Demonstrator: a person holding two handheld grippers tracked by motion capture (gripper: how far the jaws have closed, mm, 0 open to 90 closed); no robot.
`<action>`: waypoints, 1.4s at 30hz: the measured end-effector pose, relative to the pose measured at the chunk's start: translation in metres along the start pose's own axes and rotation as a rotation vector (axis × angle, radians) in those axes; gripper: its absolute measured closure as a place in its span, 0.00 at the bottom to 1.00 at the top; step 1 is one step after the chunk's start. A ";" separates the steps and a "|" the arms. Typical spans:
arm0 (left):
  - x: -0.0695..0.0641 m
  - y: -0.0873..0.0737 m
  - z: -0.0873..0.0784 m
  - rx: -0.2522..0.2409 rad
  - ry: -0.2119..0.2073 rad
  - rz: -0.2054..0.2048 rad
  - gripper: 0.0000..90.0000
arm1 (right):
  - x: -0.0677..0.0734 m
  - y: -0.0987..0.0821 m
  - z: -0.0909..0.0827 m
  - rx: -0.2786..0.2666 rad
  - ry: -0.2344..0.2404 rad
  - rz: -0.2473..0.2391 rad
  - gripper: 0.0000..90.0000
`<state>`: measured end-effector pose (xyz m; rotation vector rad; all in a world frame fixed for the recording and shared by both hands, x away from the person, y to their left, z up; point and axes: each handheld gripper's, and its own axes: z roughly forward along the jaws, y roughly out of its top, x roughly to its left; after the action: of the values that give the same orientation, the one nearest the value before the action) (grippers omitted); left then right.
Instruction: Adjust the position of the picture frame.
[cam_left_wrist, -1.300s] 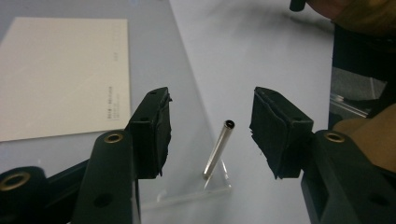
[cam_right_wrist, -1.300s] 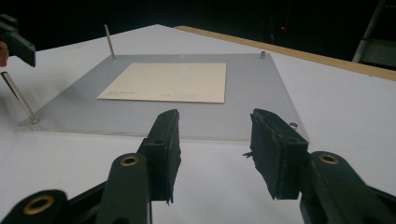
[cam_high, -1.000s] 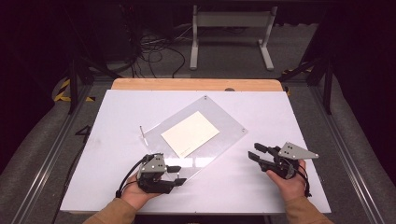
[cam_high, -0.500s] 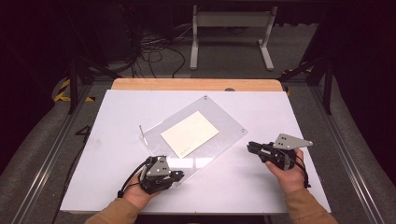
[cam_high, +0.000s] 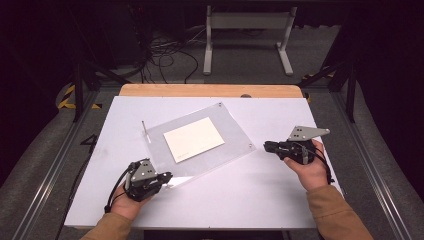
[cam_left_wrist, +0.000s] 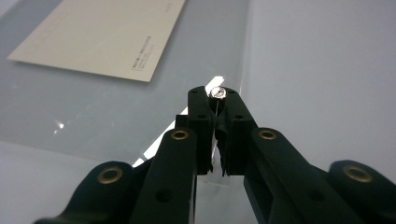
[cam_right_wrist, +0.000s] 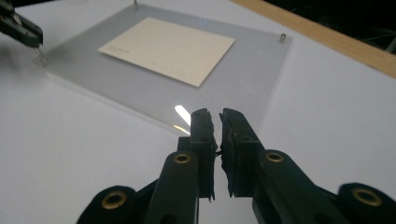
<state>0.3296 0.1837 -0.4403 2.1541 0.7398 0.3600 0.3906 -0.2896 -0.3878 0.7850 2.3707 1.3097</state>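
Clear acrylic frame (cam_high: 200, 142) with a cream card (cam_high: 194, 139) inside lies tilted on the white table (cam_high: 250, 200), one corner screw pinched.
Left gripper (cam_high: 167, 177) is clamped on the silver corner screw (cam_left_wrist: 216, 93) at the frame's near corner; judging by this, keep the pinch square on the screw's head and turn without levering the pane. Right gripper (cam_high: 267, 146), jaws brought nearly together on nothing, hovers just beside the frame's right corner.
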 end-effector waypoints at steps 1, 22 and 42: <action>0.003 -0.002 -0.001 -0.002 0.013 -0.013 0.94 | -0.002 0.002 0.004 0.029 0.006 0.000 0.90; 0.020 -0.021 -0.009 -0.100 0.084 -0.114 0.78 | -0.010 0.031 0.088 0.347 0.068 -0.088 0.84; 0.022 -0.026 -0.011 -0.106 0.091 -0.141 0.74 | -0.016 0.038 0.125 0.534 0.079 -0.108 0.91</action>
<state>0.3316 0.2170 -0.4533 1.9844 0.8986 0.4157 0.4799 -0.1983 -0.4212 0.7343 2.8225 0.6744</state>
